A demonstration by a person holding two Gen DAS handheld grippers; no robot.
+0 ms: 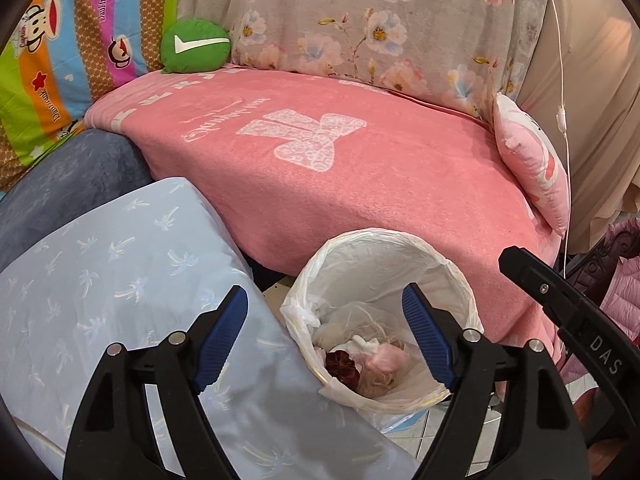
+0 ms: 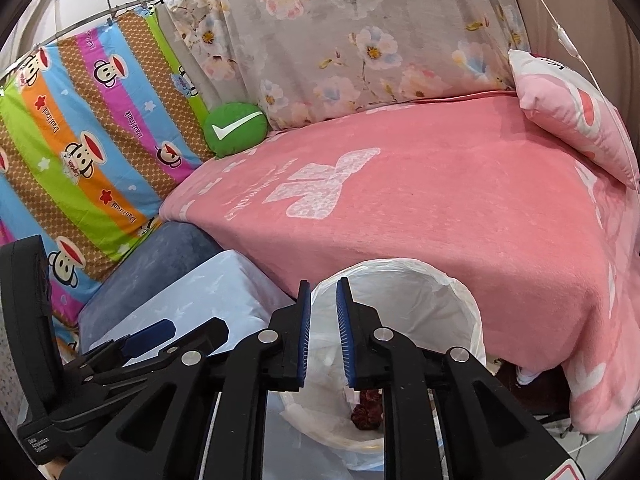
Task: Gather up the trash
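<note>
1. The left claw [image 1: 326, 336] hangs spread and empty above the lined trash bin [image 1: 460, 276].
2. The right claw [image 2: 323, 332], over the same bin, is nearly pressed together and pinches nothing.
3. Crumpled trash [image 1: 362, 360] lies inside the bin.
4. The pink blanket [image 1: 340, 168] behind the bin shows no litter, so collection looks nearly finished.

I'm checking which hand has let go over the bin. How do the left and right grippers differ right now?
The left gripper stands wide open; the right gripper shows only a narrow gap between its pads. The left gripper frames the bin's trash between its fingers; the right gripper points at the bin's near rim. Both are empty, have blue ribbed pads on black fingers, and hang over the white-lined bin.
</note>
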